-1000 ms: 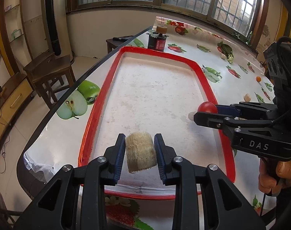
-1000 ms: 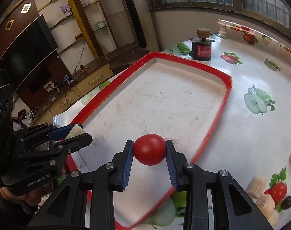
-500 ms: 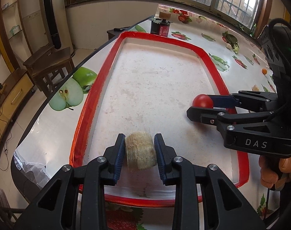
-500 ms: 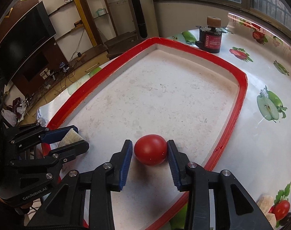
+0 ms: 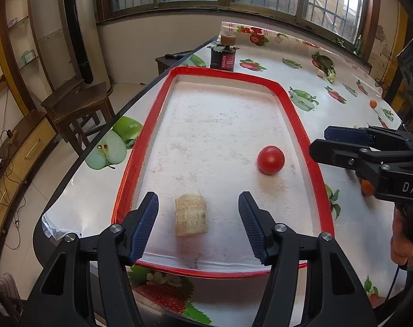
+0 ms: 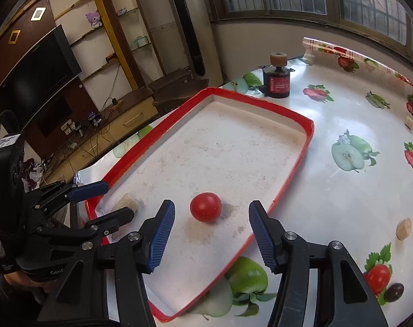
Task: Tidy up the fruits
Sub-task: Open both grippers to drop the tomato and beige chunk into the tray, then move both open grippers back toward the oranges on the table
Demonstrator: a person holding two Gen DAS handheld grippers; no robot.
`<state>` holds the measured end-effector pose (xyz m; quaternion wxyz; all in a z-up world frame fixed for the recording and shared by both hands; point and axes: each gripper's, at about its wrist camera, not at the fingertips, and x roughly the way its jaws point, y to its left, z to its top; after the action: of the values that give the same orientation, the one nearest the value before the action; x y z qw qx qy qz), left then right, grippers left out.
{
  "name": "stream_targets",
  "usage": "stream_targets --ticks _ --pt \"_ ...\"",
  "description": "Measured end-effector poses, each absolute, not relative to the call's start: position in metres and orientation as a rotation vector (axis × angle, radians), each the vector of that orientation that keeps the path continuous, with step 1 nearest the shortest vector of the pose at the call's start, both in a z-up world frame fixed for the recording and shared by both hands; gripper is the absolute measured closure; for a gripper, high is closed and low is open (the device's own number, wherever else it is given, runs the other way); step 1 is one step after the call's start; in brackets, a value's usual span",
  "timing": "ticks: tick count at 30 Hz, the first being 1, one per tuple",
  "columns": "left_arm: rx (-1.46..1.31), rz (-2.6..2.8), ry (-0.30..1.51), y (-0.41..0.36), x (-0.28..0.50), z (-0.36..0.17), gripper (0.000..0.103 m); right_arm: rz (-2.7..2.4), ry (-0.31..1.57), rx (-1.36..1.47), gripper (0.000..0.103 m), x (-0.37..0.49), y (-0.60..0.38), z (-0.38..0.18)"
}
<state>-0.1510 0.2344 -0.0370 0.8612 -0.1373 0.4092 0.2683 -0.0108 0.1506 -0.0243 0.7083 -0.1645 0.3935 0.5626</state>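
A red-rimmed white tray (image 5: 312, 163) (image 6: 288, 111) lies on the fruit-print table. A beige ribbed fruit piece (image 5: 191, 215) (image 6: 126, 202) lies in the tray's near end. My left gripper (image 5: 198, 226) (image 6: 112, 200) is open and empty, its jaws apart on either side of the piece. A red tomato (image 5: 271, 159) (image 6: 205, 207) rests in the tray. My right gripper (image 6: 211, 235) (image 5: 334, 143) is open and empty, pulled back just short of the tomato.
A black-and-red motor (image 5: 223, 54) (image 6: 277, 81) stands beyond the tray's far end. Loose pieces lie on the table to the right: a beige chunk (image 6: 403, 229), a dark grape (image 6: 394, 292), small orange fruits (image 5: 373, 103). The table edge runs along the tray's left side above chairs (image 5: 75, 106).
Both grippers have opened and drawn back. The beige piece and the tomato, held one second ago, now lie free in the tray.
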Motion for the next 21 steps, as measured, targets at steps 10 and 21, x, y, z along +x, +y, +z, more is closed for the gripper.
stream_targets --ticks 10,21 --pt "-0.262 0.510 0.838 0.210 -0.143 -0.023 0.043 1.187 0.850 -0.316 0.044 -0.004 0.090 -0.007" --pt "-0.245 0.442 0.825 0.180 -0.128 -0.011 0.043 1.107 0.848 -0.266 0.041 0.008 0.035 -0.005"
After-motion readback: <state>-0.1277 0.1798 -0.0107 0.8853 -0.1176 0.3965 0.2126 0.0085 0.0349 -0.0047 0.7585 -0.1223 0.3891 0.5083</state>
